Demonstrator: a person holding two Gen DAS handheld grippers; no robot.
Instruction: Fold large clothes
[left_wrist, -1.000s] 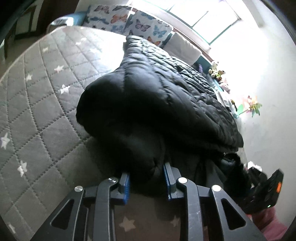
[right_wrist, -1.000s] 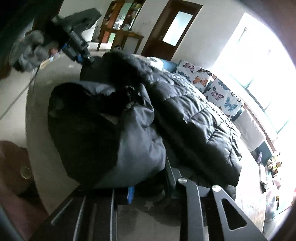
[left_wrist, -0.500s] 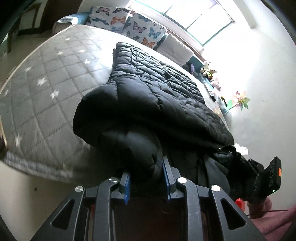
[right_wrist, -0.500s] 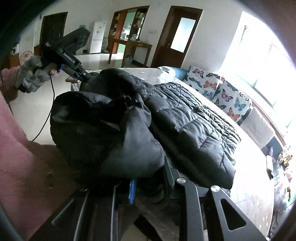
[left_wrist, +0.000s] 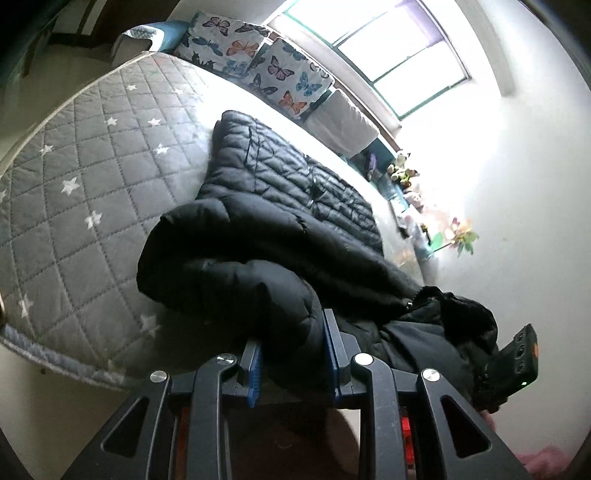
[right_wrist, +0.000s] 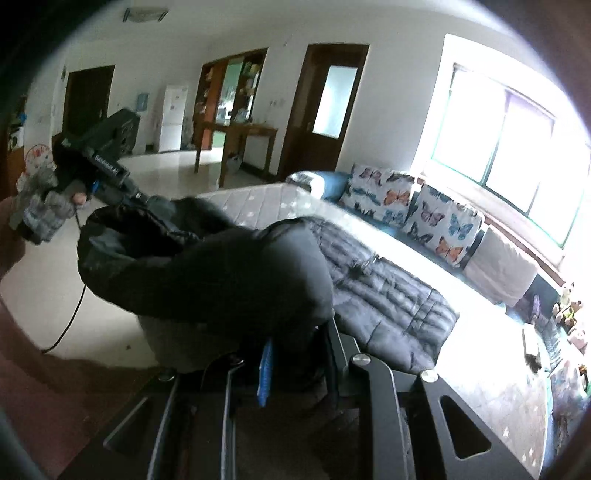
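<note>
A large black quilted jacket lies on a grey star-patterned mattress, its near end lifted off the mattress edge. My left gripper is shut on a thick fold of the jacket's near end. My right gripper is shut on another bunched part of the jacket, which hangs between both grippers. The left gripper shows in the right wrist view at upper left. The right gripper shows at the left wrist view's right edge.
Butterfly-print cushions and a white cushion line the mattress's far side under a bright window. A wooden table, doors and a white fridge stand across the tiled floor. Small toys sit by the wall.
Both grippers have pulled back and up from the mattress with the jacket's near end, so the mattress edge and floor now show below it.
</note>
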